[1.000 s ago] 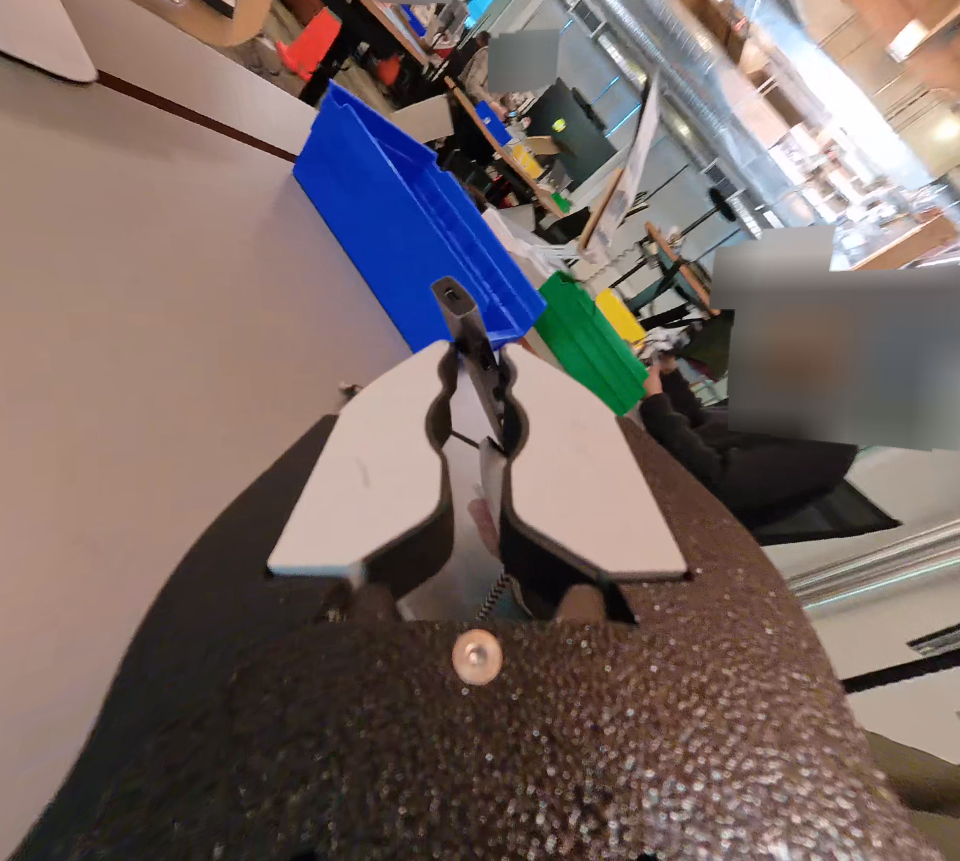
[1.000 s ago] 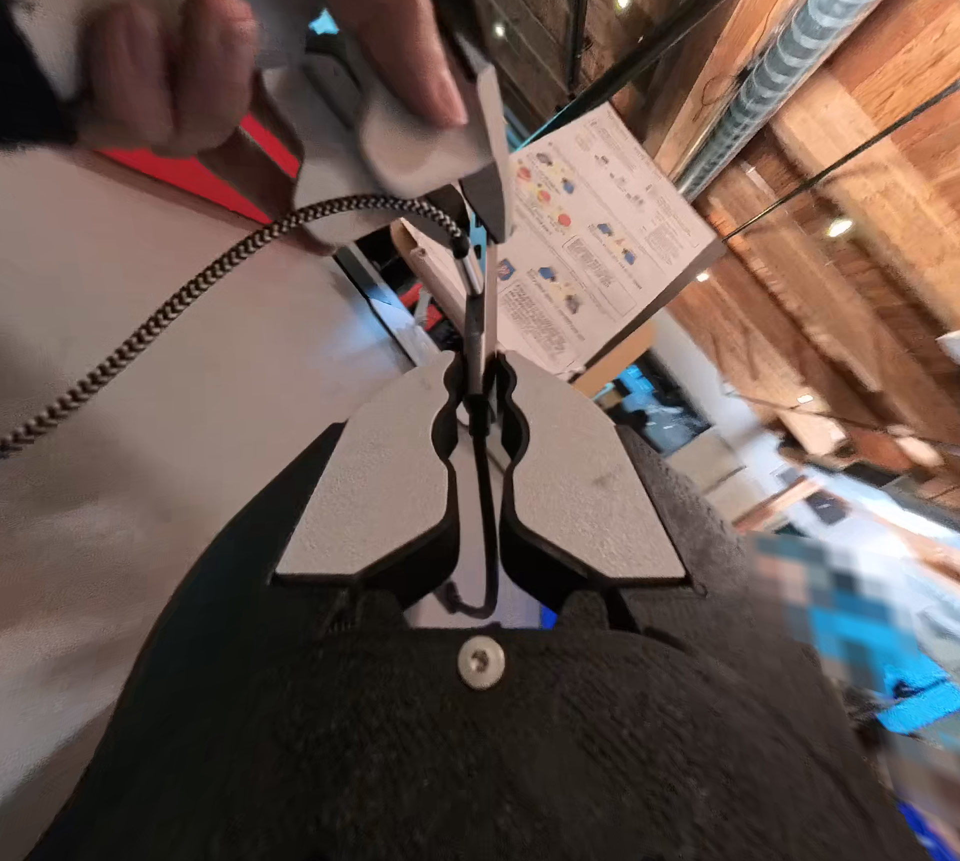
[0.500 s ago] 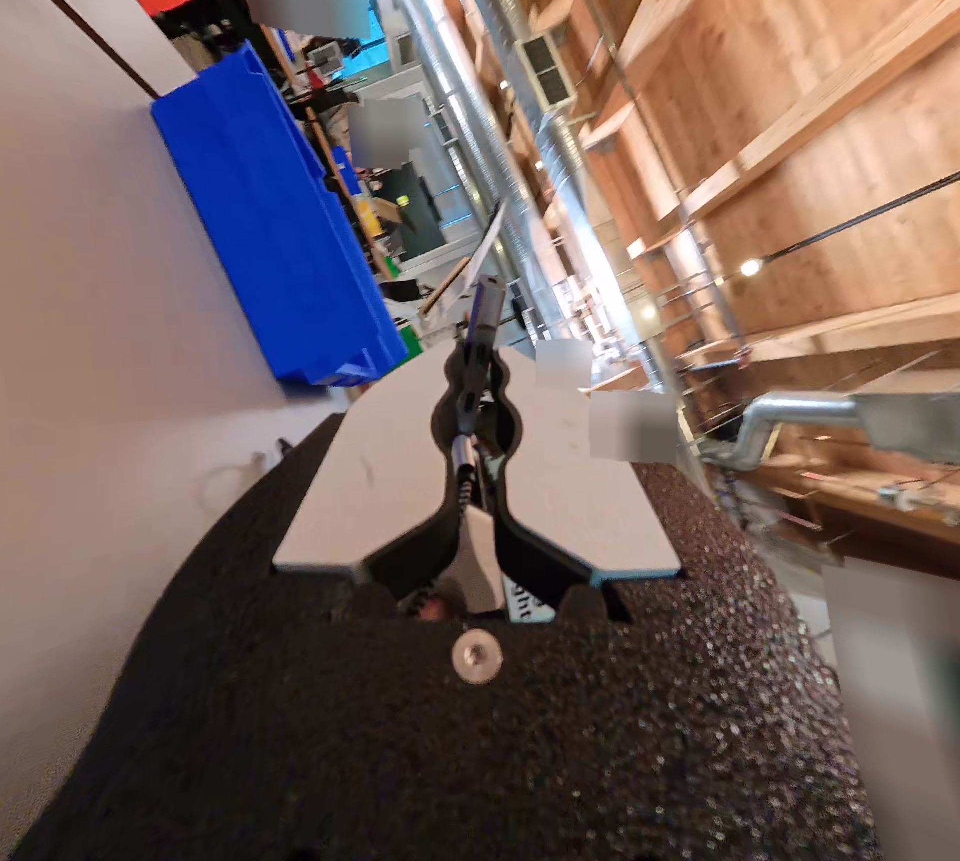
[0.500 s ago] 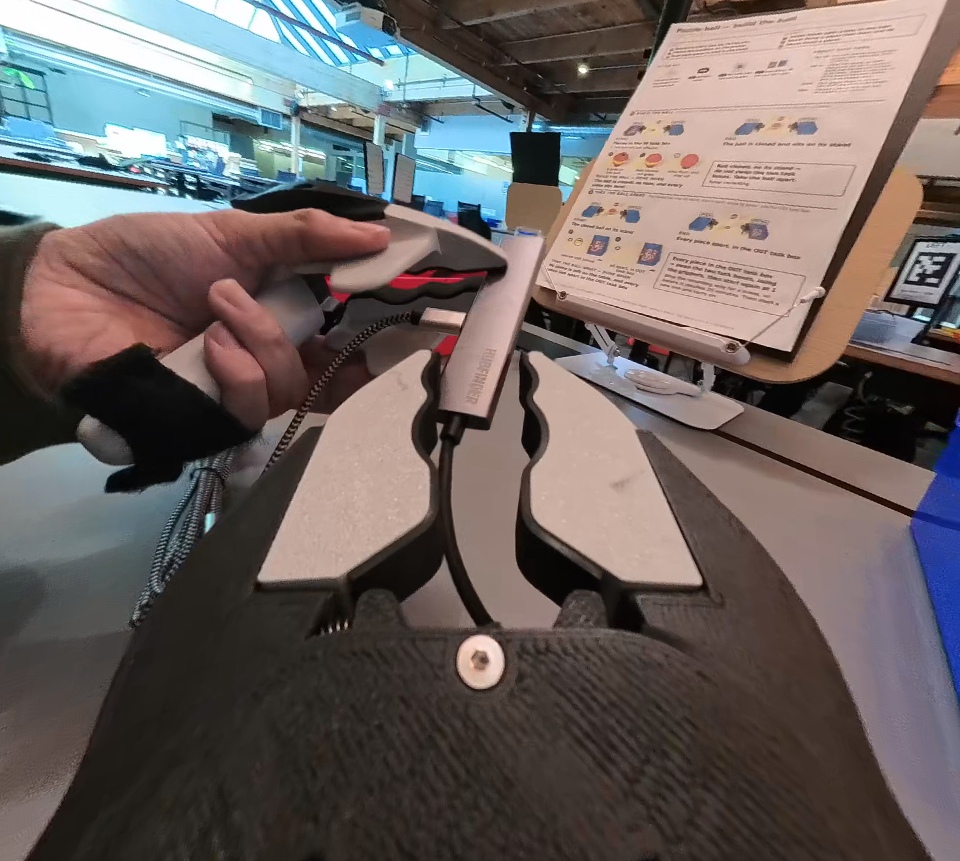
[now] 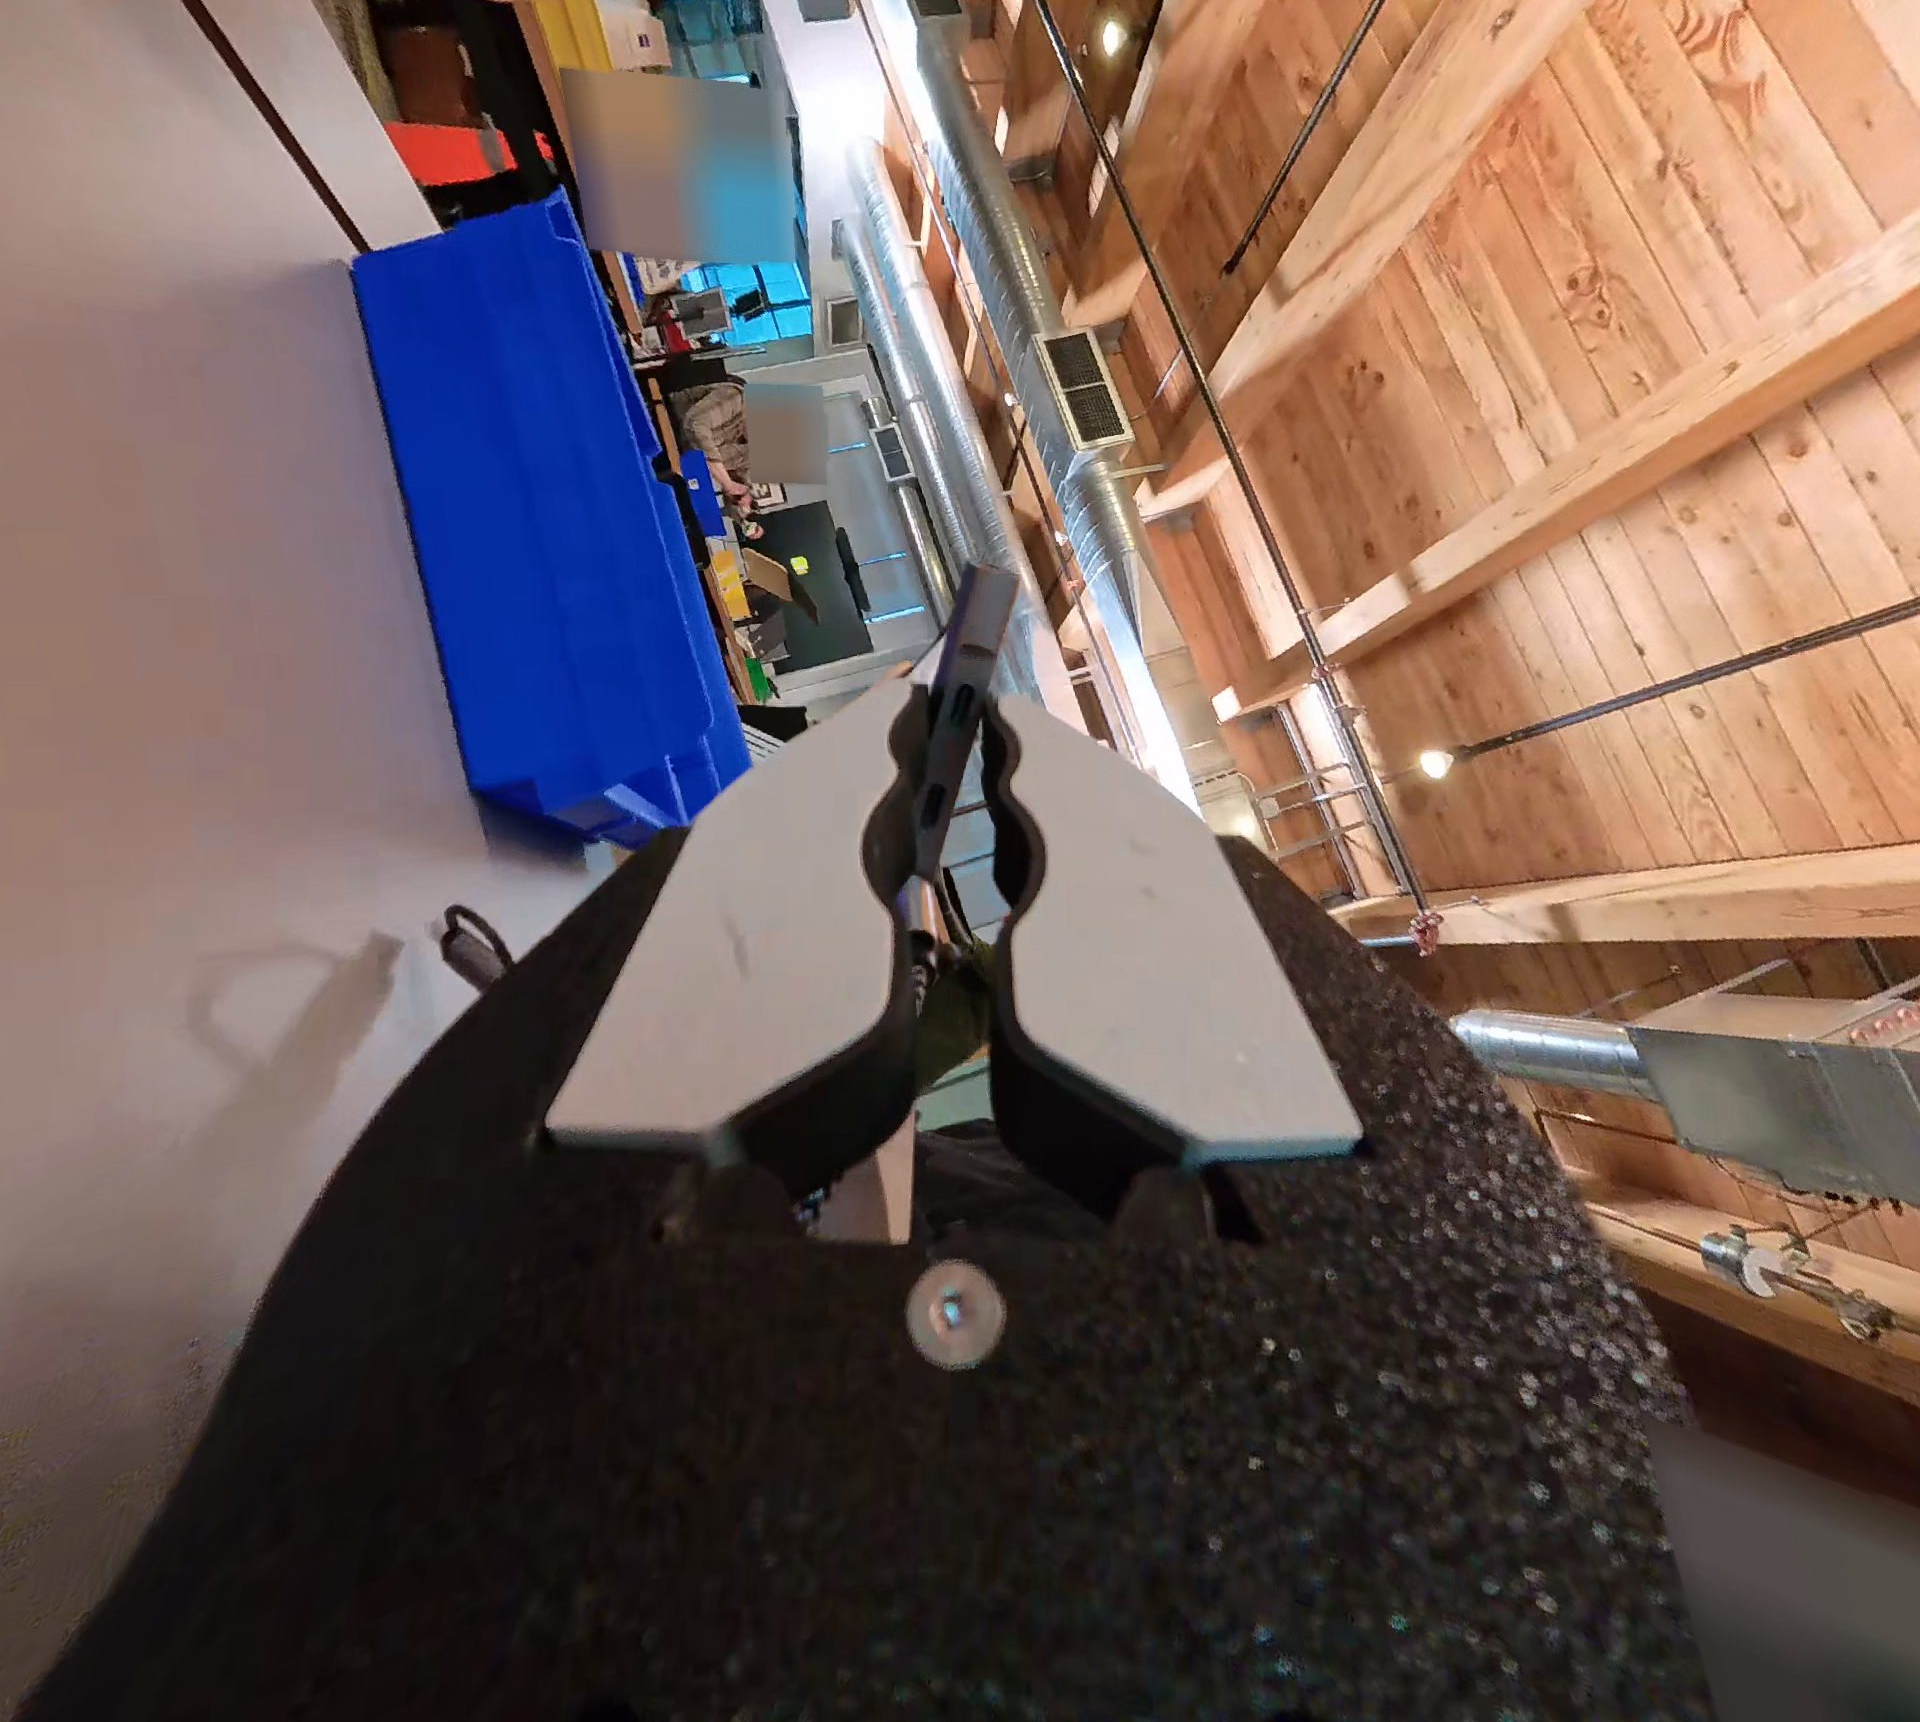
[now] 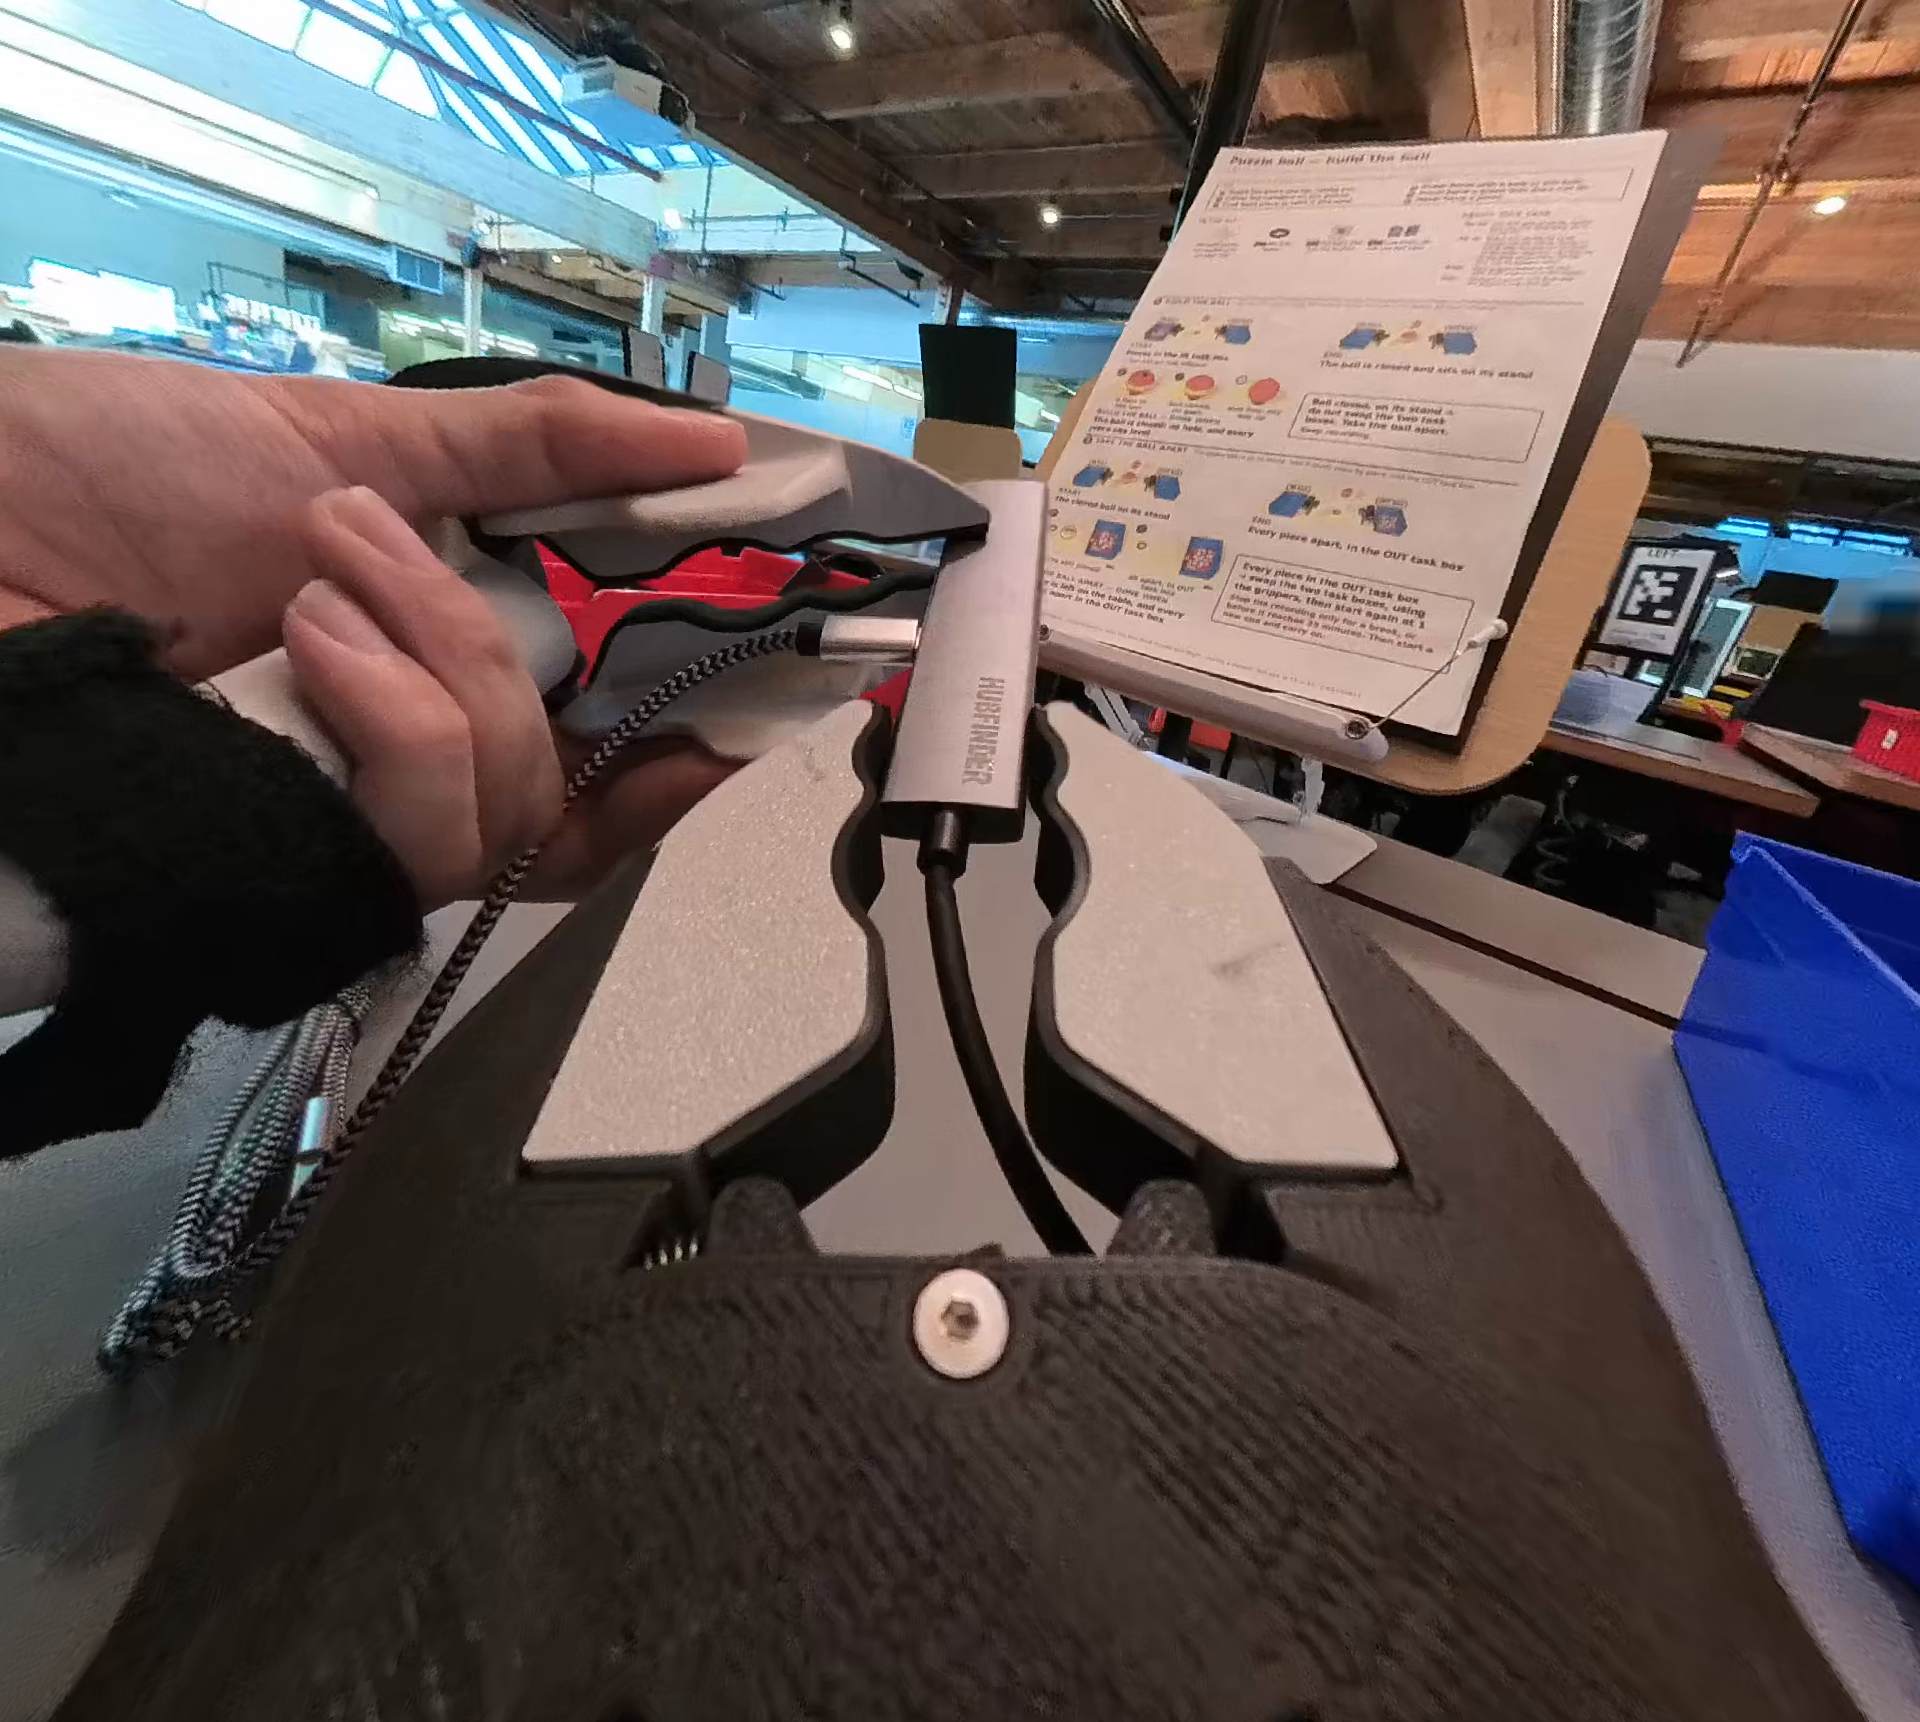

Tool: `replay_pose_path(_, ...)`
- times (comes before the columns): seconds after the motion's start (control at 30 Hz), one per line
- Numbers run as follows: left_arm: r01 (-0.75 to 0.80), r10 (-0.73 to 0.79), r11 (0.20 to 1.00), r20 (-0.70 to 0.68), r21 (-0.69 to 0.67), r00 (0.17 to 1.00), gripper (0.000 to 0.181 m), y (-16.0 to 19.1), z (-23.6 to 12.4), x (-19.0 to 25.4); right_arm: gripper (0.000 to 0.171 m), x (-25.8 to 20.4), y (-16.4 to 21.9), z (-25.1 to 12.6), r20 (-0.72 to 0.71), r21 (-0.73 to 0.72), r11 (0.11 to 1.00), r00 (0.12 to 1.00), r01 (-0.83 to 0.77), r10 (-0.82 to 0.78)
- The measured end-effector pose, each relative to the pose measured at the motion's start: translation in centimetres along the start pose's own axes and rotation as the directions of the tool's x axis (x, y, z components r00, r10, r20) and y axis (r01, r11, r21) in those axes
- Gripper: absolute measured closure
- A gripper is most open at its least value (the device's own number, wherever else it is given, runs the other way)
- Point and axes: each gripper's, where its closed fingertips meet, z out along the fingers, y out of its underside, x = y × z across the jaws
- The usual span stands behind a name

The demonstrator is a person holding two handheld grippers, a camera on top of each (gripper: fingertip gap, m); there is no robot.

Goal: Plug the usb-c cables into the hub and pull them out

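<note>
Two claws, two views, both raised off the tabletop.

Left wrist view: left claw has its jaws nearly together at the tips, and the hub stands edge-on in the narrow gap, port slots facing the camera. Whether the jaws pinch anything here I cannot tell. Blue bin lies on the tabletop behind.

Right wrist view: right claw is clamped across the lower end of the hub, which stands nearly upright, its black lead running back between the fingers. Braided usb-c cable has its metal plug seated in a side port. The left claw, held in a hand, gapes around the plug, not gripping it. Instruction sheet stands on a stand behind.

Handling, as judged: hub is a light, rigid, smooth metal bar, likely to pivot in a two-point hold. Cable is limp, so grip the stiff plug shell and pull straight along the port axis.
</note>
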Motion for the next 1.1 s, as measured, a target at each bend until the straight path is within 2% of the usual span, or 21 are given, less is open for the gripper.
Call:
replay_pose_path(0.23, -0.016, 0.016, 1.0, 0.027, -0.005, 1.0, 0.173, 0.3, 0.1, -0.6, 0.146, 0.4, -0.6, -0.2, -0.021, 0.032, 0.999, 1.0, -0.003, 0.003)
replay_pose_path(0.3, -0.128, 0.129, 0.991, 0.079, -0.024, 0.988, 0.173, 0.2, 0.0, -0.9, 0.146, 0.3, -0.2, -0.1, -0.002, -0.007, 1.0, 1.0, -0.024, 0.024)
replay_pose_path(0.37, -0.373, 0.38, 0.925, 0.135, -0.076, 0.915, 0.172, 0.0, -0.3, -0.7, 0.146, 0.4, 0.0, -0.1, 0.0, -0.019, 0.999, 0.999, -0.043, 0.043)
replay_pose_path(0.4, -0.51, 0.522, 0.853, 0.165, -0.109, 0.837, 0.172, -0.3, -0.6, -0.6, 0.146, 0.6, 0.0, -0.1, -0.013, -0.023, 0.998, 0.999, -0.053, 0.053)
replay_pose_path(0.47, -0.745, 0.764, 0.645, 0.191, -0.173, 0.617, 0.162, -1.1, -1.2, 0.2, 0.146, 1.4, 0.4, -0.2, -0.029, -0.032, 0.992, 0.993, -0.119, 0.118)
replay_pose_path(0.53, -0.878, 0.908, 0.416, 0.154, -0.237, 0.389, 0.157, -1.0, -1.9, 1.2, 0.146, 2.2, 0.7, -0.3, -0.044, -0.04, 0.981, 0.981, -0.191, 0.19)
replay_pose_path(0.63, -0.907, 0.993, 0.12, 0.063, -0.404, 0.103, 0.146, 0.1, -3.1, 0.0, 0.147, 2.2, 0.9, -0.2, -0.03, -0.052, 0.976, 0.978, -0.21, 0.208)
replay_pose_path(0.7, -0.89, 0.999, -0.023, 0.022, -0.455, -0.037, 0.147, 0.4, -3.8, -0.9, 0.146, 1.4, 1.0, 0.1, 0.006, -0.079, 0.981, 0.984, -0.178, 0.179)
replay_pose_path(0.77, -0.887, 0.989, -0.141, -0.032, -0.44, -0.142, 0.154, 1.1, -4.0, -1.2, 0.146, 0.4, 1.3, 0.3, 0.047, -0.114, 0.983, 0.988, -0.144, 0.15)
replay_pose_path(0.8, -0.875, 0.984, -0.175, -0.046, -0.452, -0.174, 0.155, 1.3, -3.9, -1.7, 0.146, 0.1, 1.4, 0.4, 0.057, -0.129, 0.982, 0.987, -0.139, 0.147)
replay_pose_path(0.87, -0.844, 0.981, -0.194, -0.081, -0.5, -0.177, 0.156, 1.7, -3.8, -2.7, 0.146, 0.0, 1.6, 0.4, 0.051, -0.146, 0.978, 0.987, -0.146, 0.155)
replay_pose_path(1.0, -0.843, 0.986, -0.166, -0.075, -0.512, -0.148, 0.171, 2.1, -3.6, -3.0, 0.146, 0.1, 1.8, 0.5, 0.052, -0.162, 0.973, 0.983, -0.166, 0.176)
replay_pose_path(1.1, -0.846, 0.988, -0.153, -0.053, -0.511, -0.146, 0.171, 2.0, -3.6, -3.1, 0.146, 0.1, 1.8, 0.5, 0.058, -0.159, 0.972, 0.981, -0.172, 0.183)
